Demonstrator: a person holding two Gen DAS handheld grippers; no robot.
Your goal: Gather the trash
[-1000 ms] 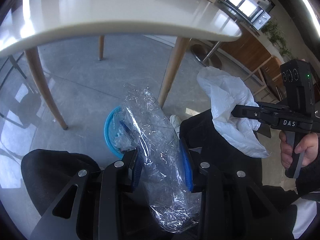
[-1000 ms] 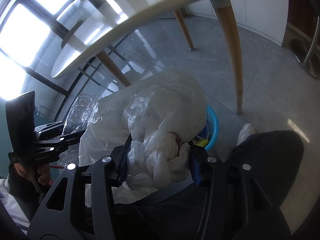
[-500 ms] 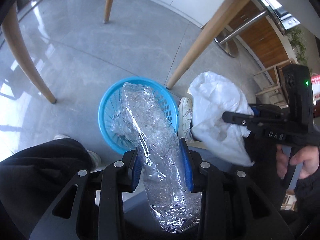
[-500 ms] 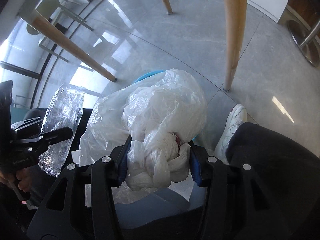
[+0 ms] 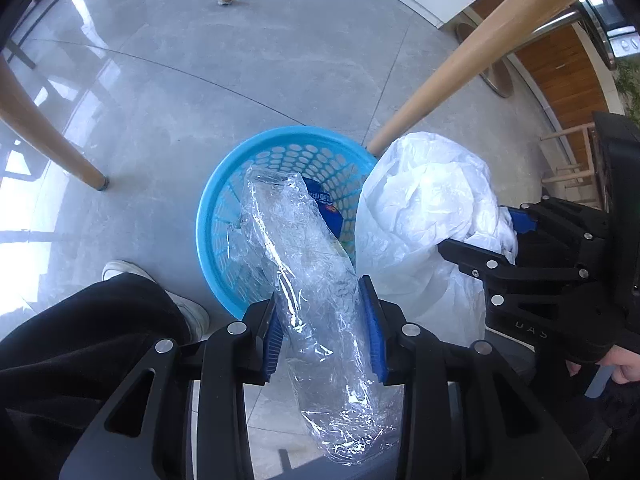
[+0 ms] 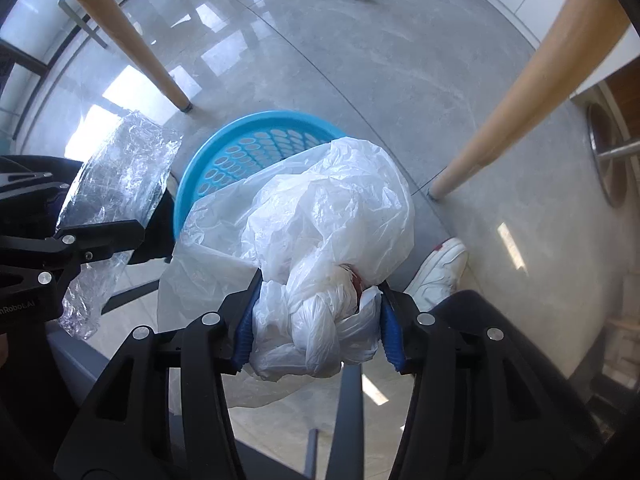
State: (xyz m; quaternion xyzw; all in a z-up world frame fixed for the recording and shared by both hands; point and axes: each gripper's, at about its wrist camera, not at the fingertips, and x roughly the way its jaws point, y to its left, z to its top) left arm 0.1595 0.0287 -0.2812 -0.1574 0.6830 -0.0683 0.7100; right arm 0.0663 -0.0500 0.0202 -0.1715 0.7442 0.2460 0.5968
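Note:
A crumpled clear plastic wrapper [image 5: 312,280] is clamped between the blue pads of my left gripper [image 5: 323,322], its far end hanging over the round blue perforated basket [image 5: 224,200] on the floor. My right gripper [image 6: 318,326] is shut on a bunched white plastic bag [image 6: 320,232], which billows over the basket's [image 6: 240,136] near rim. In the left wrist view the white bag [image 5: 424,208] and the right gripper's fingers [image 5: 480,258] sit just right of the basket. The clear wrapper [image 6: 116,184] shows at the left of the right wrist view. A blue packet [image 5: 330,210] lies inside the basket.
Wooden table legs [image 5: 460,64] [image 5: 48,140] [image 6: 516,108] stand around the basket on the grey polished floor. A person's dark trouser leg [image 5: 80,340] and white shoes [image 5: 188,308] [image 6: 436,268] are close beside the basket.
Both grippers have dropped from table height toward the floor and tilted downward. The basket has grown larger in both views, and the table top has left the frames.

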